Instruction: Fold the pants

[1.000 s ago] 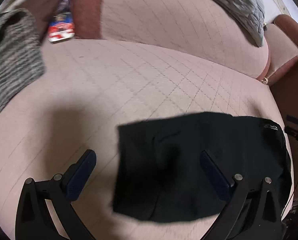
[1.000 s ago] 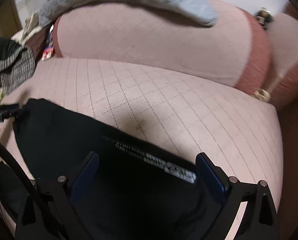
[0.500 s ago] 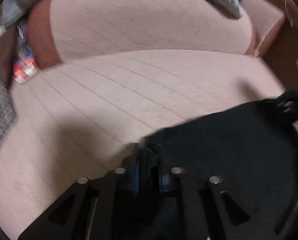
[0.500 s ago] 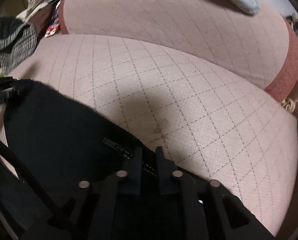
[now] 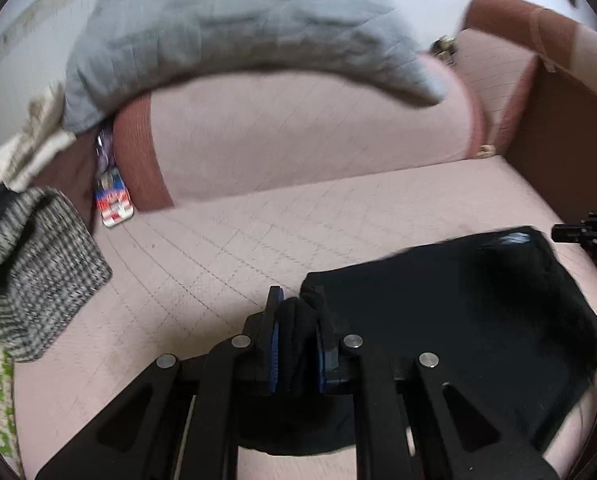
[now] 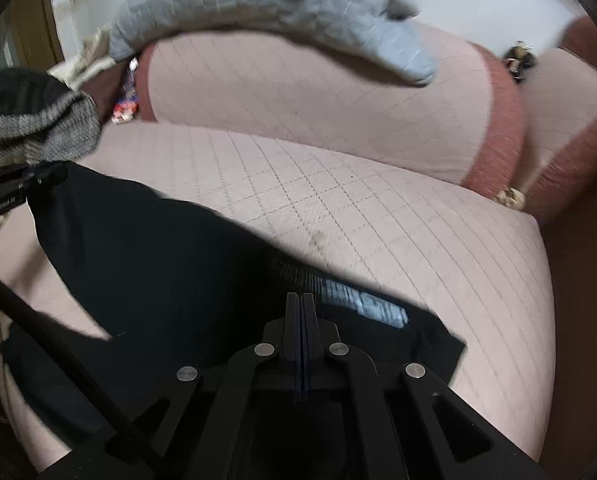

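Left gripper pinching a bunched corner of the black fabric pants, right gripper clamping their labelled edge, pants sagging over the pink quilted sofa seat

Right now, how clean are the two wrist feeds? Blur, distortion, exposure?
Left wrist: motion smear on the grey blanket and sofa back; left gripper stays sharp; black pants show no fold detail. Right wrist: pants label smeared unreadable, right gripper crisp. Both: strong fisheye curvature, dark corner vignette.
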Demonstrator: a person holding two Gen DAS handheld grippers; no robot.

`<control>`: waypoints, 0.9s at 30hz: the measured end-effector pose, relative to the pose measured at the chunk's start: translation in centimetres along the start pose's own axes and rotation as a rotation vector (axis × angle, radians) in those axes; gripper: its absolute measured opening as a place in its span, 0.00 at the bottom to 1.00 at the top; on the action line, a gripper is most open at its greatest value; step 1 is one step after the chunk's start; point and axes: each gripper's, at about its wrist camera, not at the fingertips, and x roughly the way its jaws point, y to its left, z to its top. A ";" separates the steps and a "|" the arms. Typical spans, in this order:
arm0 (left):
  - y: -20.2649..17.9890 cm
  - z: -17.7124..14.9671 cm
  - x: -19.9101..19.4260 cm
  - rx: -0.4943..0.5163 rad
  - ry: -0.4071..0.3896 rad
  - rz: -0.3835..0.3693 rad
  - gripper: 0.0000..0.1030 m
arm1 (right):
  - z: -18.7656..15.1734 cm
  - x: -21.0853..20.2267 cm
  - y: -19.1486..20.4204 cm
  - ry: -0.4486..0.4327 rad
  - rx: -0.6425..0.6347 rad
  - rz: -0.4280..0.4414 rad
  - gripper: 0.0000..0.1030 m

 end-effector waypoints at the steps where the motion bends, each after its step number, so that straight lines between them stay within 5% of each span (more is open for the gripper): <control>1: -0.7 -0.6 -1.4 0.018 -0.016 -0.001 0.13 | -1.0 -1.2 0.1 -0.009 0.011 0.006 0.00; 8: -6.4 -7.3 -10.4 0.134 -0.097 0.012 0.13 | -8.8 -5.2 1.7 0.026 0.074 0.048 0.03; 9: -7.5 -8.4 -11.4 0.158 -0.109 0.022 0.13 | -9.3 -5.3 1.1 0.026 0.117 0.064 0.11; 12: -10.9 -11.2 -13.3 0.242 -0.140 0.064 0.13 | -8.9 -5.1 -0.8 -0.001 0.287 0.081 0.70; 13: -11.6 -11.8 -13.7 0.257 -0.145 0.065 0.13 | -8.3 -5.0 -1.5 -0.016 0.332 0.076 0.76; 19: -13.7 -14.3 -14.8 0.253 -0.166 0.032 0.13 | -2.4 -0.7 -4.4 0.036 0.606 0.099 0.76; 24: -13.4 -14.8 -15.2 0.231 -0.180 0.006 0.13 | 1.4 6.0 -4.3 0.173 0.741 -0.002 0.74; 26: -13.0 -14.8 -15.4 0.234 -0.188 0.011 0.13 | 1.9 8.3 -4.2 0.251 0.782 -0.052 0.44; 27: -12.7 -14.8 -15.5 0.239 -0.191 0.014 0.13 | 1.9 9.3 -4.0 0.306 0.785 -0.079 0.05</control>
